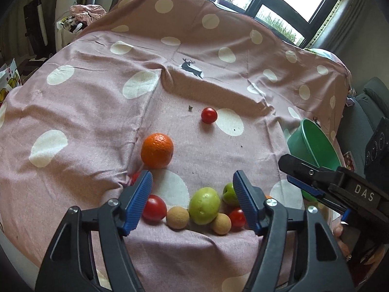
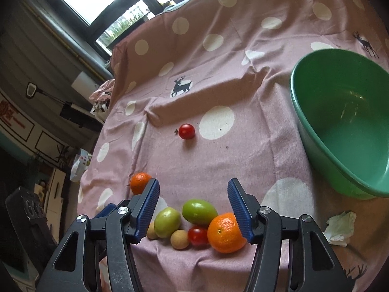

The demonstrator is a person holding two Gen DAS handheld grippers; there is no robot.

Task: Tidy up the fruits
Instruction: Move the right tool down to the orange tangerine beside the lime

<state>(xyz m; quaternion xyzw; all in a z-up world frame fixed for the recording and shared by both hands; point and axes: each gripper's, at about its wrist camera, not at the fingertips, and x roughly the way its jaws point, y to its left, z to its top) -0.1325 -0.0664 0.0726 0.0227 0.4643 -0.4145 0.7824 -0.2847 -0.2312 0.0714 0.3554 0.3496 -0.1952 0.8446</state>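
A cluster of small fruit lies on the pink spotted cloth near its front edge: two green fruits (image 1: 205, 205) (image 1: 229, 194), red tomatoes (image 1: 154, 206) (image 1: 237, 217) and tan round fruits (image 1: 177, 217) (image 1: 220, 223). My left gripper (image 1: 193, 192) hovers open over this cluster, touching nothing. A big orange (image 1: 157, 150) sits just beyond its left finger, and a lone tomato (image 1: 209, 115) lies farther back. My right gripper (image 2: 194, 197) is also open above the same cluster. Its right pad overlaps the edge of a second orange (image 2: 227, 232) without clamping it. The green bowl (image 2: 352, 133) is empty.
The bowl (image 1: 311, 146) stands at the cloth's right side, partly behind the right gripper (image 1: 287, 170). A crumpled white tissue (image 2: 340, 228) lies in front of it. The cloth has raised folds across the middle. Windows and furniture surround the table.
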